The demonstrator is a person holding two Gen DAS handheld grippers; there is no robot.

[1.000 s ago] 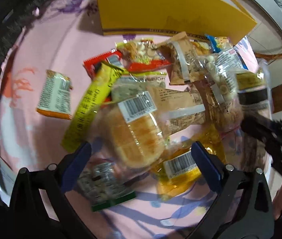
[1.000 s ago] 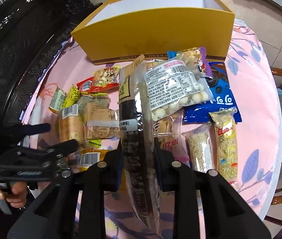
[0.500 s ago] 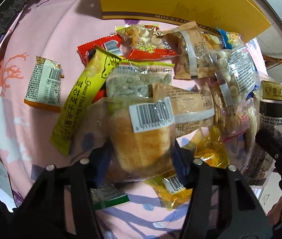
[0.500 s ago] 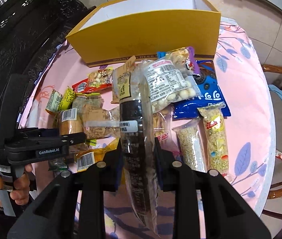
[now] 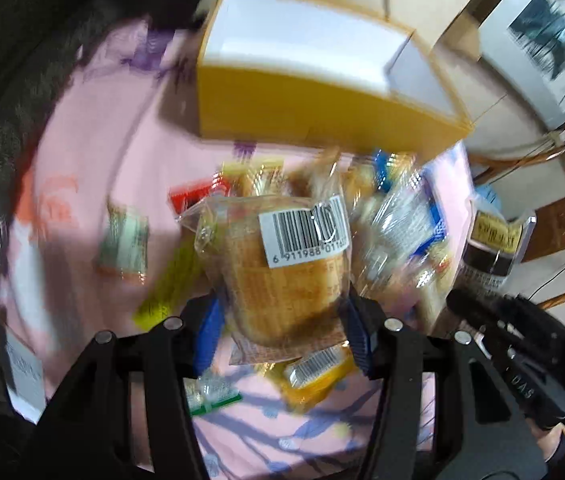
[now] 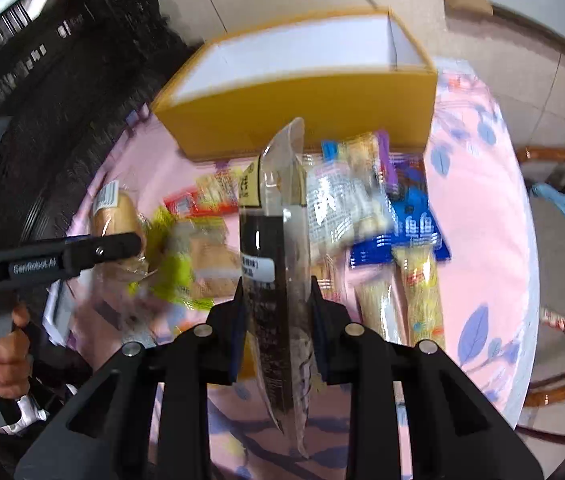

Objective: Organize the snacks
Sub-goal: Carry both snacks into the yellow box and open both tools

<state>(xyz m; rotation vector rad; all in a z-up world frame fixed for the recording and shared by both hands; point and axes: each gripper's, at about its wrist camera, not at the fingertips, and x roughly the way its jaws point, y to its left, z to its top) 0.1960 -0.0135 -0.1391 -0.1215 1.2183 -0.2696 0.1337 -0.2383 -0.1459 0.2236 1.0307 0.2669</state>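
The round table (image 6: 494,216), under its pink flowered cloth, carries everything, and the open yellow box (image 6: 302,96) stands at its far side with its white inside bare, which reads as the place the snacks are meant to go. Between the box and the person lies the loose heap of snacks (image 6: 366,200): a blue packet (image 6: 422,236), two long bars side by side (image 6: 422,292), a red packet, a yellow-green one and others too blurred to tell apart. The right gripper (image 6: 278,312) is clenched on a long dark packet (image 6: 270,264), gripped near its middle so both ends hang free, its clear top pointing toward the box. The left gripper (image 5: 282,320) is closed on a wrapped bun (image 5: 282,272), barcode label upward, the blue pads pressing its sides low down so the soft cake is not crushed; from the right camera it hangs clear above the heap. Both packets look lifted for carrying to the box, I judge.
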